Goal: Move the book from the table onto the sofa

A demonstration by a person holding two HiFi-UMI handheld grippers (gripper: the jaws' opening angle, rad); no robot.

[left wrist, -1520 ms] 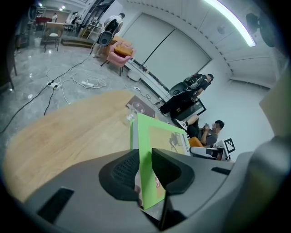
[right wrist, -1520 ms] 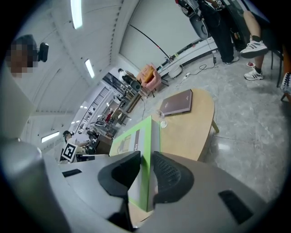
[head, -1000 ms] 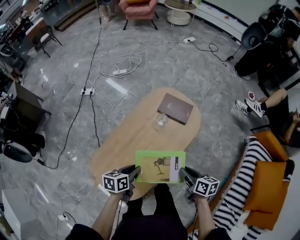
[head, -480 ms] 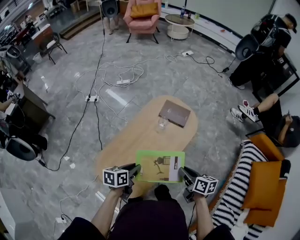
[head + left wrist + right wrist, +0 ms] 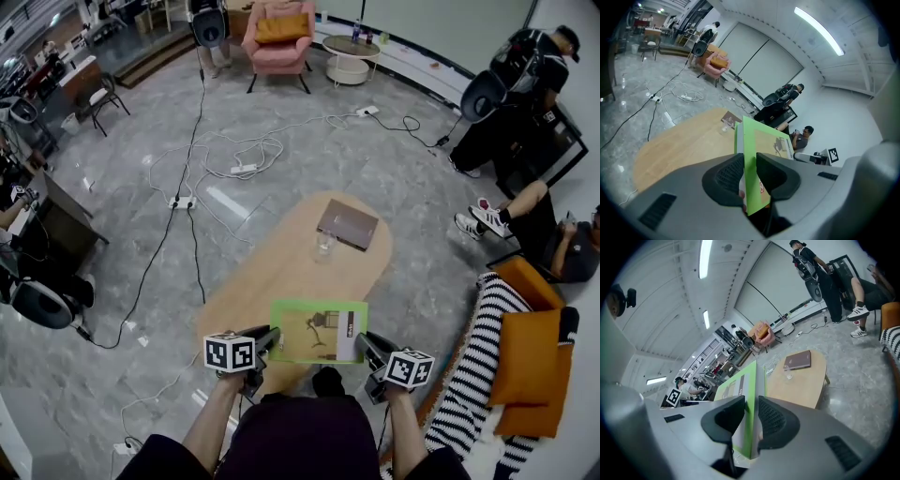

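A green-covered book (image 5: 319, 331) hangs level above the near end of the oval wooden table (image 5: 272, 272), held from both sides. My left gripper (image 5: 270, 339) is shut on its left edge, the cover (image 5: 757, 164) pinched between the dark pads. My right gripper (image 5: 364, 345) is shut on the right edge, where the green cover (image 5: 751, 399) stands on edge between the jaws. The sofa (image 5: 511, 375), with a striped throw and orange cushions, lies to my right. Each hand shows behind its marker cube.
A brown book (image 5: 348, 224) and a small glass (image 5: 324, 246) sit on the table's far end. Cables and power strips (image 5: 176, 202) trail over the grey floor. People sit and stand at the right (image 5: 525, 202); a pink armchair (image 5: 277, 37) and a round side table (image 5: 349, 54) stand beyond.
Both grippers have lifted the green book off the table's near end and drawn it toward me. The view now takes in more of the room.
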